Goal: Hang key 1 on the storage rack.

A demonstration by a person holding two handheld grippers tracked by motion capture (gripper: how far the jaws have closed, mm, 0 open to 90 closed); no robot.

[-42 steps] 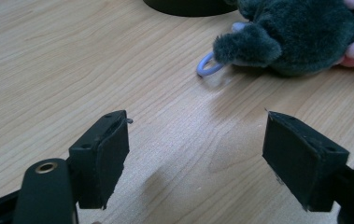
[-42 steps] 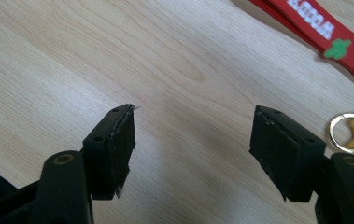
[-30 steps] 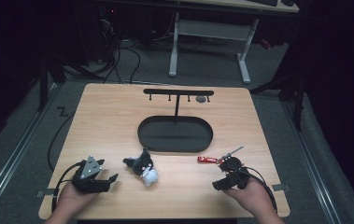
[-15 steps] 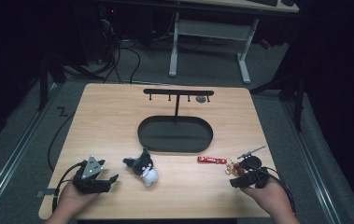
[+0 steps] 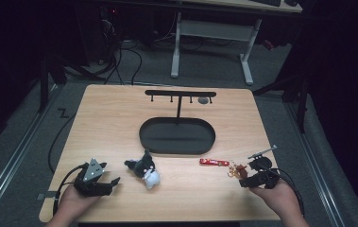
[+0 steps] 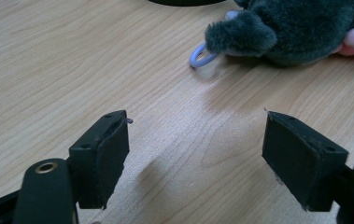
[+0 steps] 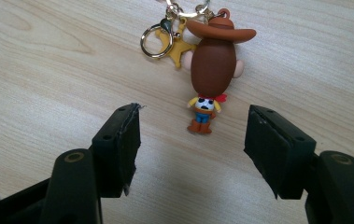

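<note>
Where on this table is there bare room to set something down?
The wood left of the black oval tray, back to the table's far left corner, is bare, as is the strip right of the tray. The front edge is crowded: left gripper, plush toy, cowboy keychain, right gripper.

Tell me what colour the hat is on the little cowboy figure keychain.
Brown; the cowboy figure keychain's hat shows best in the right gripper view.

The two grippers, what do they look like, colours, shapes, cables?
Both are black. The left gripper carries a grey three-cornered plate on top and trails a black cable. The right gripper trails a black cable too. Each has two blocky black jaws with brass-ringed holes.
</note>
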